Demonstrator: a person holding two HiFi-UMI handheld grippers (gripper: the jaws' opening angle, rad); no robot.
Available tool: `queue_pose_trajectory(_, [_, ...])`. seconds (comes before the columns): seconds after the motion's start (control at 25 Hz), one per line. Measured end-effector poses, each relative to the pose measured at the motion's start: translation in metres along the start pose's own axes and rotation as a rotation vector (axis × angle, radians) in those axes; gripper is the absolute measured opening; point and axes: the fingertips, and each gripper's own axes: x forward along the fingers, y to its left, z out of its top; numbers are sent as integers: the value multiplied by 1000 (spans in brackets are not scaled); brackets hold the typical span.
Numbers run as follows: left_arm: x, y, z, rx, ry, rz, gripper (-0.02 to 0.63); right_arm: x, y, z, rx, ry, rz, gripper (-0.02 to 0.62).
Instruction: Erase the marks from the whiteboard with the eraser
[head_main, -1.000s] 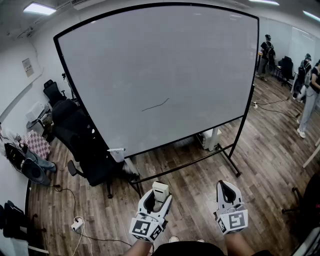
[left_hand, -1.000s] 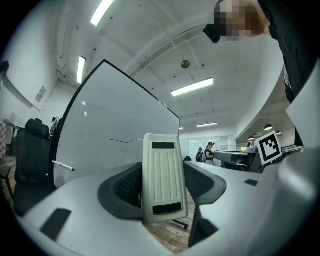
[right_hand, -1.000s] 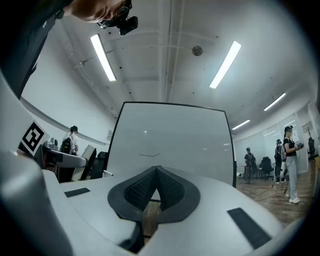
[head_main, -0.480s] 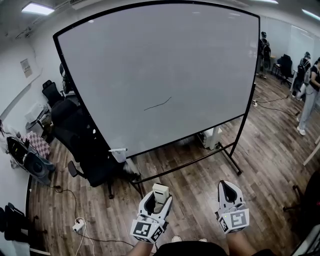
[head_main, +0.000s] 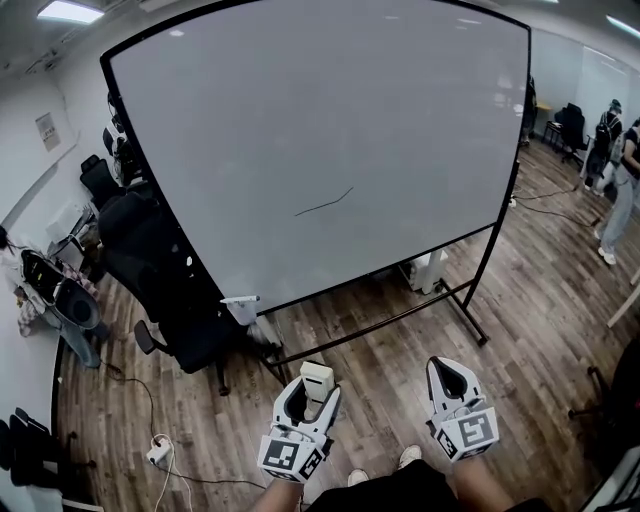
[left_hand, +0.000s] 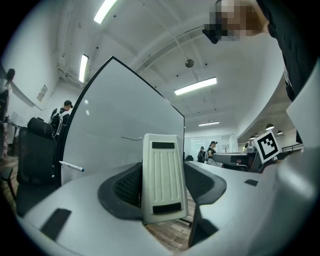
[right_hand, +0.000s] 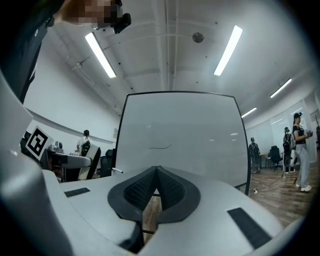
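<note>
Left tongs (head_main: 311, 392) (left_hand: 162, 175) were clamped on the white ribbed eraser (head_main: 318, 379) (left_hand: 161, 176). It stood upright btwn the two black pads, w/ its top end poking past the tips. Right tongs (head_main: 447, 368) (right_hand: 157, 172) were closed & empty, pad tips touching, w/ a sliver of floor showing in the gap lower down. Both were held low in front of the person, side by side & apart, well short of the whiteboard (head_main: 320, 120) (left_hand: 125, 125) (right_hand: 185, 125).

One thin dark mark (head_main: 325, 203) (left_hand: 131, 139) (right_hand: 160, 147), a short slanted stroke, sat just below the board's ctr. A marker (head_main: 240, 298) (left_hand: 71, 166) (right_hand: 117, 171) w/ a blue end lay on the ledge near the board's lower-left corner.

Room to move: bare wood floor (head_main: 400, 350) lay btwn the tongs & the board's black rolling frame (head_main: 465, 320). The left side was tight, w/ a black office chair (head_main: 170, 290) pushed up close to the board's left edge & a cable (head_main: 160, 450) trailing on the floor near it. The right side was more open, w/ people (head_main: 620, 190) standing well off past the board's right edge.
</note>
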Motion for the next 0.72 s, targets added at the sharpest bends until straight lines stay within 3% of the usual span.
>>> queue_pose_trajectory(0.44, [68, 45, 2, 24, -7, 122, 270, 92, -55, -4, 25, -23, 49, 18])
queue_pose_trajectory(0.72, [126, 57, -4, 32, 7, 200, 270, 150, -88, -2, 16, -32, 164, 18])
